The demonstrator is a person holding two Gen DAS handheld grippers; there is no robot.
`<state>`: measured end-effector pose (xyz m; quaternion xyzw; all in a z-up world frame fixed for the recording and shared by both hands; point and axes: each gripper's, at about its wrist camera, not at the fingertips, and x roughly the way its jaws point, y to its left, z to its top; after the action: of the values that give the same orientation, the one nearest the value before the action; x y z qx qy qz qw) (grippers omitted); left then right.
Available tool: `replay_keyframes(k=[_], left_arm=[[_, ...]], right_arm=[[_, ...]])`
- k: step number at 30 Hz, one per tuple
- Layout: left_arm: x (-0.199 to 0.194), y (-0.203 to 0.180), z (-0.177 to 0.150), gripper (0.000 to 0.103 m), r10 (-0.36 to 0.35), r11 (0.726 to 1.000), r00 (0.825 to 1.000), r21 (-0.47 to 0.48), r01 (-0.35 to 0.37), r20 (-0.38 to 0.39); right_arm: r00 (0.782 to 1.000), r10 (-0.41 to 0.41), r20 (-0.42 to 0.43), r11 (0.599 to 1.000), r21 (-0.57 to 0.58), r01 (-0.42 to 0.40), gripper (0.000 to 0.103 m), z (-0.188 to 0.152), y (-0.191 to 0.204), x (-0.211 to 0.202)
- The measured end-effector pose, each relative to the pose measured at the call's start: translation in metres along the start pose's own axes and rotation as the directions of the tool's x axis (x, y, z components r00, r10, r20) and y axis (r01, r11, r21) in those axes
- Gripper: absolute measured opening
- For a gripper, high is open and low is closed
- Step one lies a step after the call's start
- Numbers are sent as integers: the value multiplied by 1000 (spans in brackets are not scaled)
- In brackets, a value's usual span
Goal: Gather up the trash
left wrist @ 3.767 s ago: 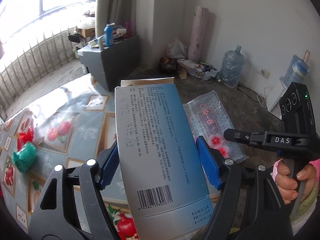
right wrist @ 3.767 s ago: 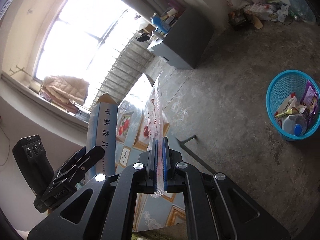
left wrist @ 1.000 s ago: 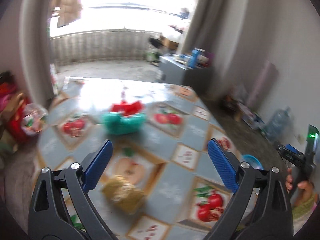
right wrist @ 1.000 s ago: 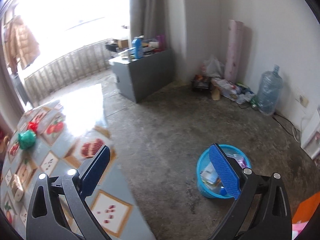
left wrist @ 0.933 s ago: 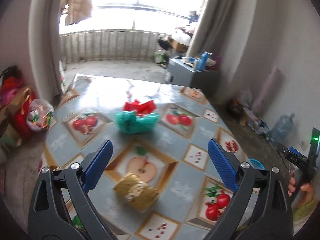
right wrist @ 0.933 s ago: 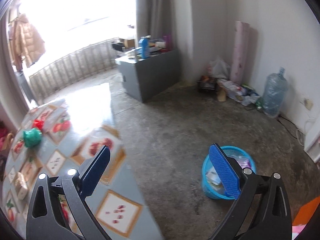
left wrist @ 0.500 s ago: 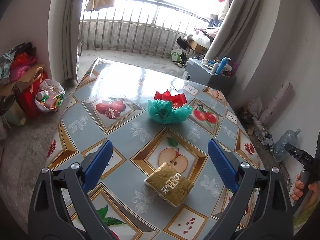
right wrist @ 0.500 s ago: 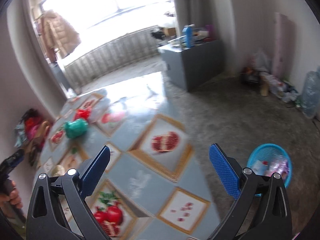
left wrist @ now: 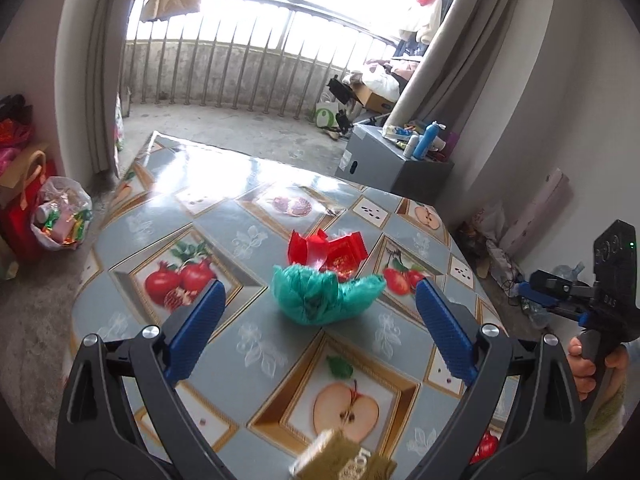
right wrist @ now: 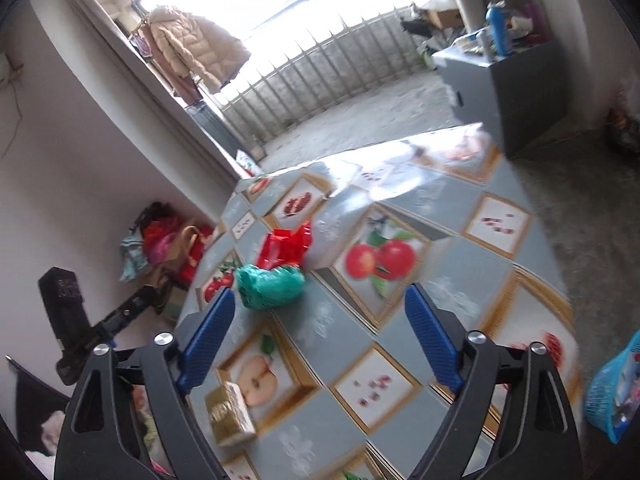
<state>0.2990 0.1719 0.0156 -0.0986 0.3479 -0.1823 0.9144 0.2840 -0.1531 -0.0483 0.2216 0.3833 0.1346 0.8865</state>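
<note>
A bare room with a concrete floor opens onto a bright balcony with metal railings [left wrist: 240, 76], where a padded beige coat [right wrist: 192, 46] hangs by the window. In the middle of the room stands a table [left wrist: 248, 364] covered with a glossy blue-grey cloth printed with apples and pomegranates.

Three pieces of trash lie on the table. A crumpled green plastic bag [left wrist: 326, 294] sits near the centre, touching a crumpled red wrapper [left wrist: 328, 252] just behind it. A gold packet [right wrist: 230, 414] lies near the table's close edge, apart from the other two, beside a printed apple.

The left hand-held gripper [left wrist: 318, 330] hovers above the table with its blue-padded jaws spread wide and empty; the green bag appears between them, farther off. The right hand-held gripper [right wrist: 318, 338] is likewise spread wide and empty, over the table from another side, with nothing between it and the trash.

Beyond the table, a grey cabinet [left wrist: 394, 164] carries a blue bottle [left wrist: 425, 140] and other clutter. On the floor to the left, a clear plastic bag [left wrist: 62, 214] holds colourful packets, next to red bags. A blue mesh basket [right wrist: 614, 392] stands on the floor at the far right edge of the right wrist view, with a few items inside, too blurred to identify.
</note>
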Motion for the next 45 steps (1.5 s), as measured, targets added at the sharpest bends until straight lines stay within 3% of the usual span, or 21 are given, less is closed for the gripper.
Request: replay_keyframes(k=[3,8,14,21,24,33,45], left_arm=[[31,10,13,91,-35,999,998,-37,33,-44],[92,33,27,61,-58,993,987,-113,41,-148],[149,52,26,38,-4,992,973,-121,-25,-233],[174,56,12,12,-29,993,954,-119,-7,-298],[170,51,6,3,-59,993,949,-113,25,-311],[143,10,-31,1,-125,992,921,-38,120,-368],[97,-57,-88,1,-244,958,840,14,286,-484]], right_arm=[[997,49,-53,998,44,-47,71,15,0,36],[985,95,-142,989,127,-77,51,32,-5,101],[974,74,-212,989,145,-43,38,42,-5,166],[948,115,-296,983,168,-66,17,35,-5,213],[938,125,-322,985,151,-80,10,27,-1,214],[919,115,-376,989,134,-69,8,-7,-6,180],[935,61,-349,983,184,4,8,-78,-36,81]])
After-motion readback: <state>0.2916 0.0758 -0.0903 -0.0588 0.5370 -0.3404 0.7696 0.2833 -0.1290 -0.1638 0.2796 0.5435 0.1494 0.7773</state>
